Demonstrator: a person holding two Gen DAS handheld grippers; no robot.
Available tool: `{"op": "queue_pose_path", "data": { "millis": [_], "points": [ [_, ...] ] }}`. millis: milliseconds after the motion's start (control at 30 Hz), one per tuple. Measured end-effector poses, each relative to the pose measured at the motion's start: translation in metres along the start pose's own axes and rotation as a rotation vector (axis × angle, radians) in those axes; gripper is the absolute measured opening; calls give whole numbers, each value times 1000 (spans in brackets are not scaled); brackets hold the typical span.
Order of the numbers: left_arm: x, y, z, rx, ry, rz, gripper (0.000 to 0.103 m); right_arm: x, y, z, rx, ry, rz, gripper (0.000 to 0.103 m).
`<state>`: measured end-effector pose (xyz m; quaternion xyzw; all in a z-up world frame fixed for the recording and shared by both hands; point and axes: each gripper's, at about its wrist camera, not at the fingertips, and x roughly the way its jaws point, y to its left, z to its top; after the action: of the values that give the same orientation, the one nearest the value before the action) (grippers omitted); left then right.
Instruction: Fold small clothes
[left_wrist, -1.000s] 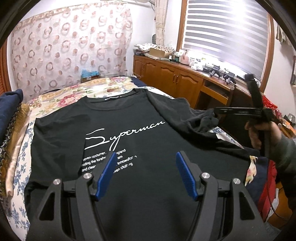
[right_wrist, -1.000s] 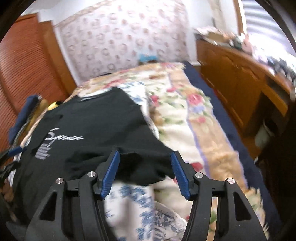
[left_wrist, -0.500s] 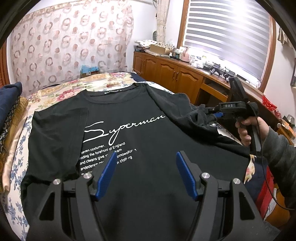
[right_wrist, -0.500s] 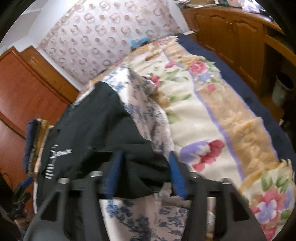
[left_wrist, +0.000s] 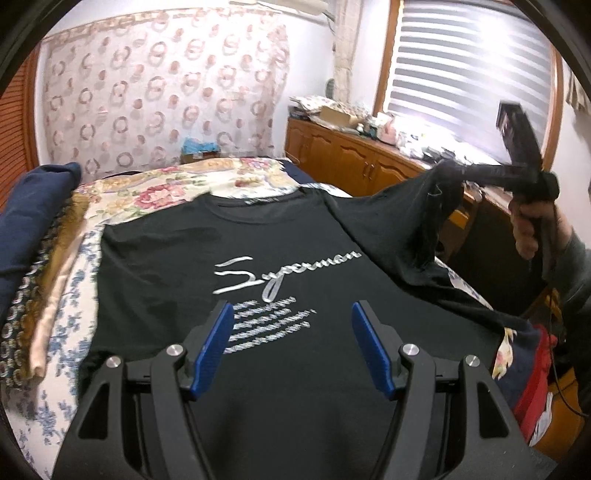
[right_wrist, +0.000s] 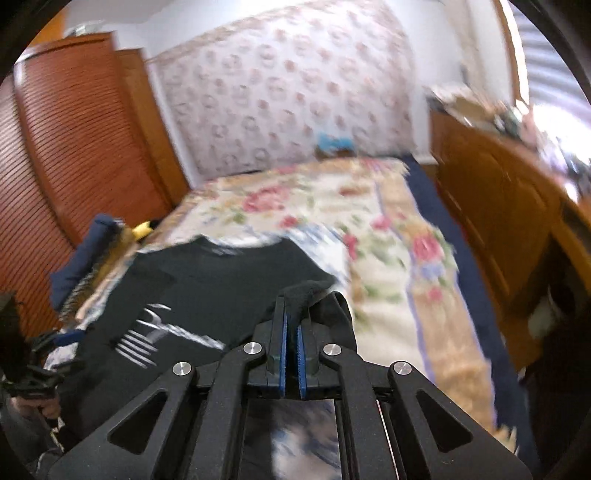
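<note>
shirt: a black T-shirt (left_wrist: 258, 280) is laid face up on the flowered bedspread (left_wrist: 173, 192), collar toward 12 o'clock, white print in the middle; spread flat so a fold can be made.
sleeve: the sleeve (left_wrist: 432, 206) at 2 o'clock in the left wrist view is lifted off the bed and stretched toward the right gripper (right_wrist: 291, 332); judged as raised so it can be carried over the shirt body.
right tool: its blue pads (right_wrist: 283, 354) are pressed together on the sleeve's cloth, a fold of black fabric bunched at the tips; the jaws have just been closing, with the cloth between them.
left tool: the left gripper (left_wrist: 291, 332) is spread wide at 6 o'clock over the lower half of the shirt, nothing between the pads; whether the shirt is touched cannot be told. Judged as held ready for the hem or side.
hand: a hand (left_wrist: 528, 225) at 3 o'clock is wrapped round the right tool's handle.
change, right: compared with a second ago, the pads that stood apart around the sleeve edge are shut on it, and the sleeve that lay crumpled low at the bed's edge is pulled up taut.
change, left: pad spacing is unchanged; the print sits a little nearer the pads than before.
clutter: a wooden cabinet (left_wrist: 354, 162) at 1 o'clock and a dark blue bundle (left_wrist: 33, 206) at 9 o'clock are well apart from the shirt's lifted side.
step: first sleeve fold, judged barely begun.
</note>
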<state>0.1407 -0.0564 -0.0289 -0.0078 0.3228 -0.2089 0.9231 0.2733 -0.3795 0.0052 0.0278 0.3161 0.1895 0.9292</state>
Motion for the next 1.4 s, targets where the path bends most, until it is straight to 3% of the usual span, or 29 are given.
{"op": "queue_pose_path", "data": {
  "millis": [200, 300, 333, 500, 733, 933, 1000, 1133, 1233, 1400],
  "points": [
    [-14, 29, -2, -45, -22, 44, 66, 46, 99, 42, -149, 61, 164, 4],
    [-15, 38, -5, -62, -16, 54, 66, 64, 126, 43, -191, 80, 137, 42],
    [-15, 40, -6, -62, -15, 56, 66, 66, 127, 40, -194, 78, 146, 43],
    [-10, 43, -9, -60, -2, 58, 66, 67, 104, 8, -188, 131, 102, 43],
    [9, 37, -5, -60, 30, 37, 66, 69, 55, -69, -149, 229, 34, 43],
    [35, 5, 1, -7, 81, -35, 66, 49, 17, -108, -69, 187, -86, 43],
    [45, -8, 4, 18, 95, -60, 66, 42, 14, -116, -61, 182, -86, 43],
    [67, -35, 7, 68, 142, -135, 53, 33, 14, -137, -52, 175, -102, 43],
    [85, -54, 9, 105, 186, -183, 49, 29, 14, -149, -46, 175, -115, 43],
    [115, -79, 12, 188, 245, -159, 46, 17, 11, -159, -30, 154, -126, 43]
  ]
}}
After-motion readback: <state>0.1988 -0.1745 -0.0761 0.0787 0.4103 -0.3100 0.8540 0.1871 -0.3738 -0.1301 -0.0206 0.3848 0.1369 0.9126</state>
